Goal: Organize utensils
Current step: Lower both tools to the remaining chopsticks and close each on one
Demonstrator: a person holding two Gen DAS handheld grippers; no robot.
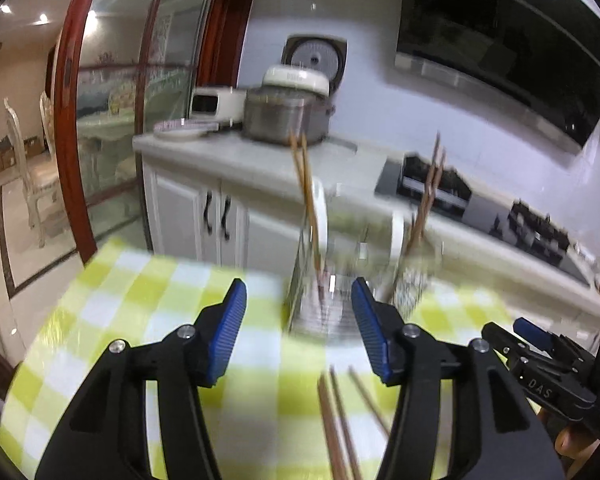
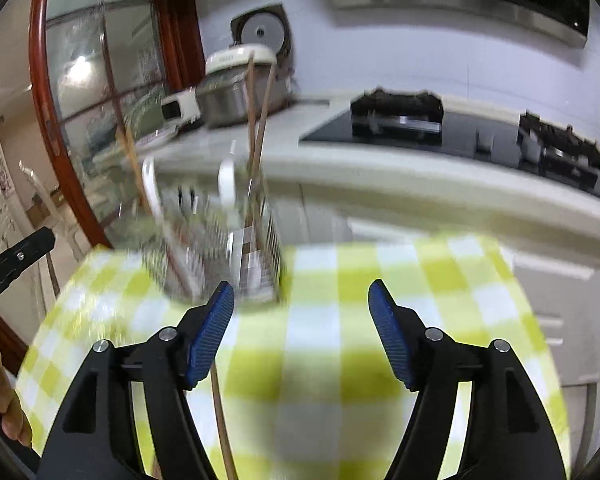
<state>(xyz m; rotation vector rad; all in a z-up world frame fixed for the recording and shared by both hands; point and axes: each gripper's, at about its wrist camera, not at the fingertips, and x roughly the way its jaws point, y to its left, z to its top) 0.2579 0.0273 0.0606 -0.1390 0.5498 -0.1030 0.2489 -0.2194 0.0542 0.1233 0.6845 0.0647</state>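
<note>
A wire utensil holder stands at the far side of the checked table, with wooden chopsticks and white spoons upright in it. It also shows in the right wrist view, blurred. Loose chopsticks lie on the cloth under my left gripper, which is open and empty. One chopstick lies beside my right gripper, also open and empty. The right gripper shows at the left wrist view's right edge.
The table carries a yellow-and-white checked cloth. Behind it run a kitchen counter with a rice cooker and a gas hob. A glass door with a red frame is to the left.
</note>
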